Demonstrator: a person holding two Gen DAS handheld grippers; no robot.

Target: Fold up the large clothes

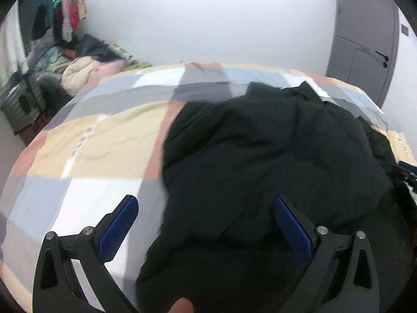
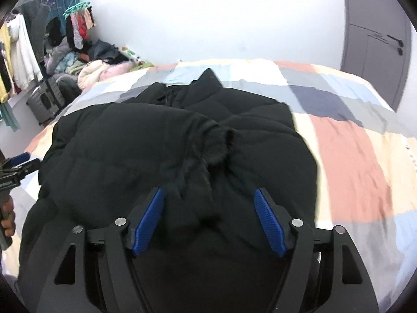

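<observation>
Right tongs (image 2: 208,221) agape above black jacket (image 2: 169,140) on bed (image 2: 351,143).

White walls (image 2: 260,20), grey door (image 2: 375,41) (rt), clothes pile (image 2: 86,62) by bed (image 2: 351,140).

Left wrist view: I look forward and down along the left hand-held gripper (image 1: 206,203), close over the bed (image 1: 104,130), from the left side of the black jacket (image 1: 273,143).
Right wrist view: I look forward and down along the right hand-held gripper (image 2: 209,195), close above the jacket (image 2: 169,130), which lies centred under it.
Facing: both views point toward the white wall (image 1: 208,31) and the grey door (image 1: 365,39).
Shared: jacket, patchwork bed cover, clothes pile (image 2: 91,62), wall, door.
Cross-sight: the right wrist view catches the left hand-held gripper (image 2: 15,164) at its left edge.
</observation>
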